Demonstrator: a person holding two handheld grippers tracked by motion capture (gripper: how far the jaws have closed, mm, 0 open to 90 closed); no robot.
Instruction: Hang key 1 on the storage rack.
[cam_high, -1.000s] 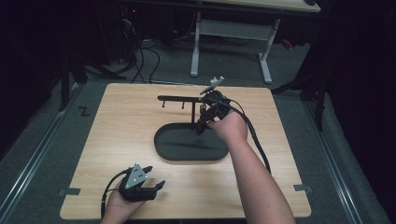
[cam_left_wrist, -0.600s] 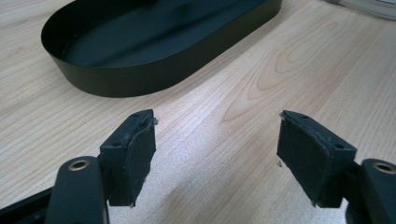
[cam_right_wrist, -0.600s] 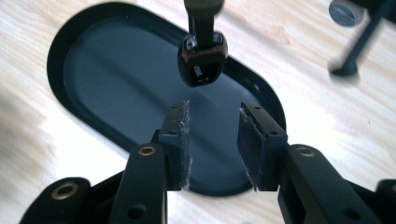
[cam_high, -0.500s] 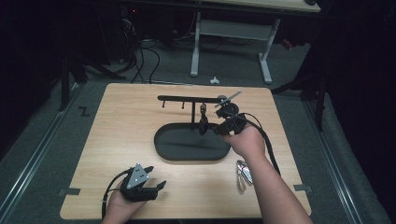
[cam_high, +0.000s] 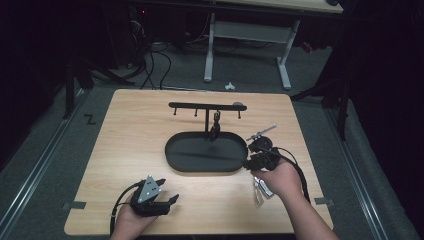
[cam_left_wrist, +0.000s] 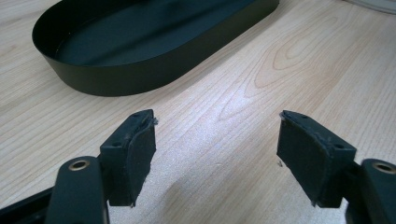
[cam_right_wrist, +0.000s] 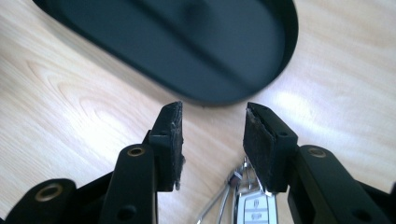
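Note:
A black oval tray (cam_high: 180, 157) sits mid-table, and from it rises a post with a hook bar (cam_high: 206, 106). A small dark item (cam_high: 216, 126) hangs from one hook. A bunch of keys with a silver fob (cam_high: 259, 193) lies on the wood at the near right, just under the person's right hand. My right gripper (cam_high: 251, 161) hovers at the tray's right end, open and holding nothing; in the right gripper view (cam_right_wrist: 212, 112) the keys (cam_right_wrist: 247, 203) lie below the jaws. My left gripper (cam_high: 169, 191) rests near the front edge, open wide (cam_left_wrist: 217, 119) and facing the tray (cam_left_wrist: 116, 74).
The wooden table (cam_high: 130, 125) has bare room on its left half and along the back. Beyond its far edge are a white desk frame (cam_high: 245, 45) and floor cables (cam_high: 150, 60).
My right gripper has drawn back from the hook bar toward the near right and come down beside the tray. The dark item stays hanging on the hook. The left gripper has not moved.

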